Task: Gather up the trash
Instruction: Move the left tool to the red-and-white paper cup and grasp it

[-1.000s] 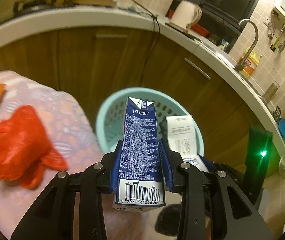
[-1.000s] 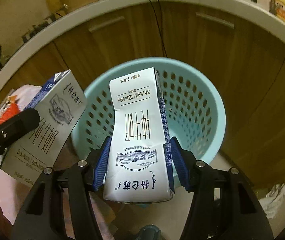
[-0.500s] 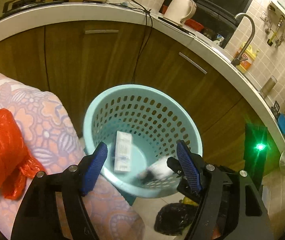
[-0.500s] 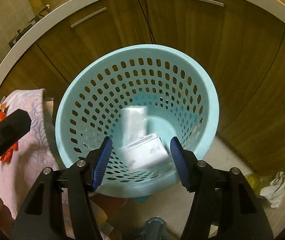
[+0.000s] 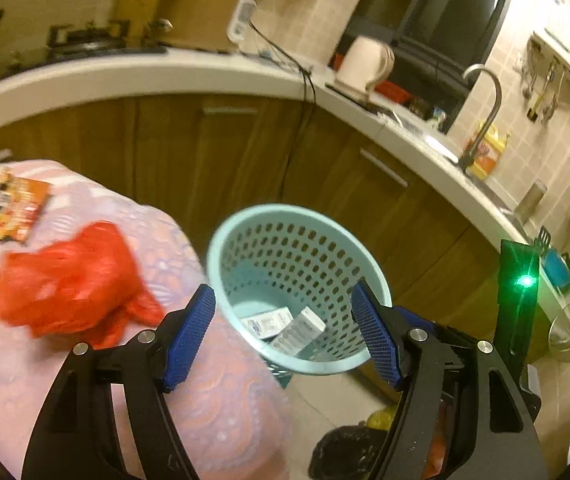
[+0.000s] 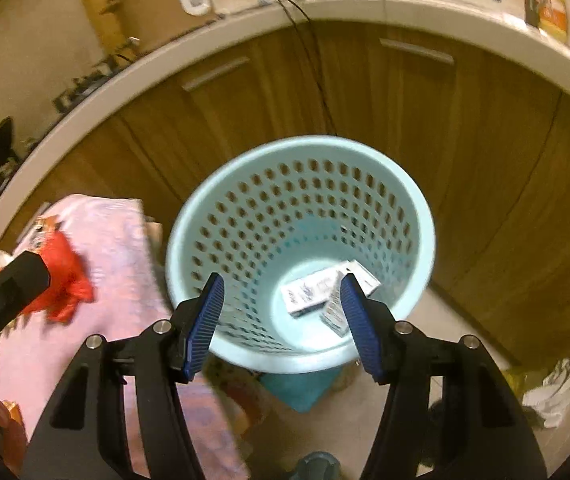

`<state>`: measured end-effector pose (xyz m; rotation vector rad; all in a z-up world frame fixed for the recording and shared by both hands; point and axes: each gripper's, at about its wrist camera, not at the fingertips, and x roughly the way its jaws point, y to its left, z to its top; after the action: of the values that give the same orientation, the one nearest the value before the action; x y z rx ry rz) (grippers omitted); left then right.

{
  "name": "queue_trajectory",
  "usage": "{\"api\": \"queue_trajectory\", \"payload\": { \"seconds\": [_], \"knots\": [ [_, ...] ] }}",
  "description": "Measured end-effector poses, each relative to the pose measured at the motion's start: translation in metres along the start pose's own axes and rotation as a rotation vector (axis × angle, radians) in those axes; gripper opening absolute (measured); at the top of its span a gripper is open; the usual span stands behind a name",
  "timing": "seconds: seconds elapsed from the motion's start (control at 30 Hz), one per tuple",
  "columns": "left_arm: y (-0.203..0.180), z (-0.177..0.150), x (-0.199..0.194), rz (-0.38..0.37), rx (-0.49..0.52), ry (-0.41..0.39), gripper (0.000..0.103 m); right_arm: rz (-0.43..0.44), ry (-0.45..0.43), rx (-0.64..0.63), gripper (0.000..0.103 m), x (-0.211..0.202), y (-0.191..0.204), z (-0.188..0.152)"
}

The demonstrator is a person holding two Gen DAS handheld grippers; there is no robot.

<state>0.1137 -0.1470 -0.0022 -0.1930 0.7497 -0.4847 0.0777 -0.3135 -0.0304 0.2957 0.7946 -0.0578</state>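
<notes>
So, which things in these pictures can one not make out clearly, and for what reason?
- Cartons in the basket: print unreadable, blurred; right gripper pad covers one end in the right wrist view.
- Red bag on the pink cloth: contents hidden, smeared in the left wrist view.
- Snack wrapper: label blurred.
- Dark bag on the floor: cut off behind the left gripper.

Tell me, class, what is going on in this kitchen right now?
A person holding a gripper in each hand is collecting trash. Two milk cartons lie at the bottom of the light blue perforated basket on the floor by the wooden cabinets. The left gripper, whose jaws have just been opening, and the right gripper both hang open and empty above it. A red plastic bag and a snack wrapper remain on the pink cloth beside the basket.
</notes>
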Motion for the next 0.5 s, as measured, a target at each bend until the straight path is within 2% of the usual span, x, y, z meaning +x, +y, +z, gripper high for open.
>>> {"api": "queue_trajectory", "payload": {
  "seconds": [0.27, 0.33, 0.5],
  "knots": [
    [0.027, -0.005, -0.112, 0.12, -0.033, -0.201, 0.066, 0.099, -0.101, -0.13, 0.057, -0.047, 0.067, -0.007],
    [0.039, -0.006, -0.135, 0.138, -0.053, -0.233, 0.066, 0.132, -0.113, -0.169, 0.057, -0.055, 0.088, -0.012],
    [0.082, -0.019, -0.197, 0.254, -0.098, -0.298, 0.067, 0.199, -0.135, -0.264, 0.057, -0.068, 0.139, -0.03]
  ]
}}
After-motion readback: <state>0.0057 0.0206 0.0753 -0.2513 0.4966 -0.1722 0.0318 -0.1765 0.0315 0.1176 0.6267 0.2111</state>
